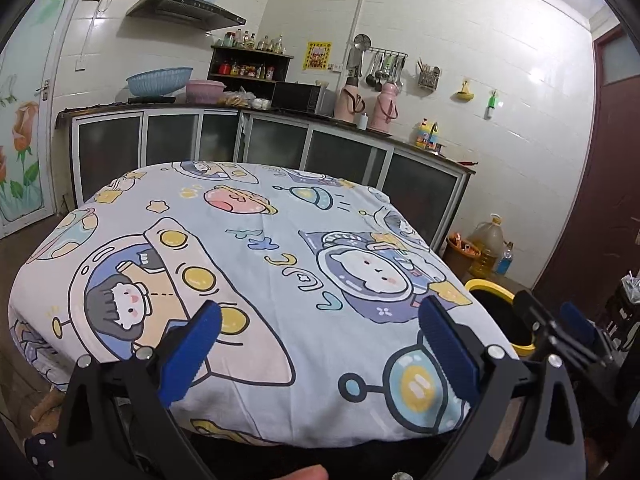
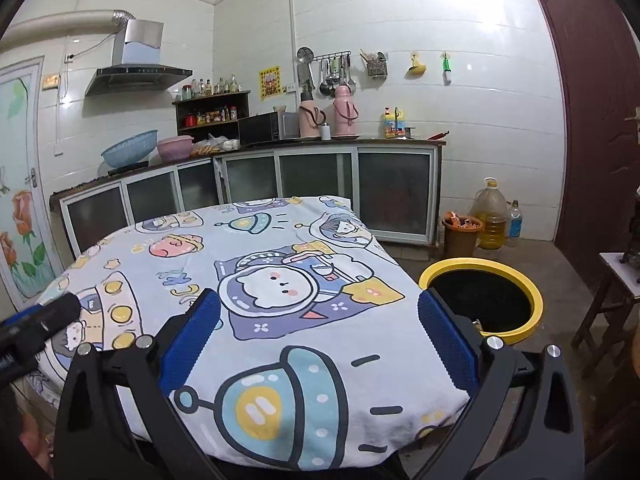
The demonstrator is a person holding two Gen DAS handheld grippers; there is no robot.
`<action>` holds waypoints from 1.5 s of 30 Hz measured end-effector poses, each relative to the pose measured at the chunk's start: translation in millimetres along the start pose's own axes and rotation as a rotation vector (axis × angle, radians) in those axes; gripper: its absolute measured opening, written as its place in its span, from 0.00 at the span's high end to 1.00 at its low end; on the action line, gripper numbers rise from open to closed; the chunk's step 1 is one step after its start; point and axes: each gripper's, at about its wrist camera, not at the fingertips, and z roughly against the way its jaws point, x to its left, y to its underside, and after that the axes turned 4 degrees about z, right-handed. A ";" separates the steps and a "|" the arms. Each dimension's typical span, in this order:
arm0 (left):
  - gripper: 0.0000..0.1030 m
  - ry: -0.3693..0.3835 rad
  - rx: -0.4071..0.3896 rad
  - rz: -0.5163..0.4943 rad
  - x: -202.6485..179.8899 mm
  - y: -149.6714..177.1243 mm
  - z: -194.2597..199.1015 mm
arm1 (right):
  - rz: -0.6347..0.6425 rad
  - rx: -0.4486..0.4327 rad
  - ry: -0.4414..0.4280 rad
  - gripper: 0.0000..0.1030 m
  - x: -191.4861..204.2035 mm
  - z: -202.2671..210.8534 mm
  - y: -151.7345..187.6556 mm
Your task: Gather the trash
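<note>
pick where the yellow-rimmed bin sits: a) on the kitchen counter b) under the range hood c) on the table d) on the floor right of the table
d: the yellow-rimmed bin stands on the floor beside the right edge of the cloth-covered table.

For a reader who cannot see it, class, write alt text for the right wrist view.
The right gripper, its blue-padded jaws wide open and empty, hovers over a table draped in a pale blue cartoon-astronaut cloth. A yellow-rimmed black bin stands on the floor at the table's right, with a white-tiled kitchen counter behind.
</note>
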 end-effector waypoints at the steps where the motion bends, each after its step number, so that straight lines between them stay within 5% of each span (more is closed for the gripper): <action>1: 0.08 -0.002 0.002 0.002 -0.2 -1.1 0.2 | 0.001 0.004 -0.004 0.08 0.3 0.0 -0.1; 37: 0.08 -0.032 0.033 -0.032 -6.4 2.2 -3.5 | -0.001 0.029 -0.033 0.08 3.4 -5.2 2.6; 45: 0.08 0.011 0.019 -0.032 -7.7 1.8 0.6 | -0.001 0.031 -0.033 0.08 2.7 -7.8 3.8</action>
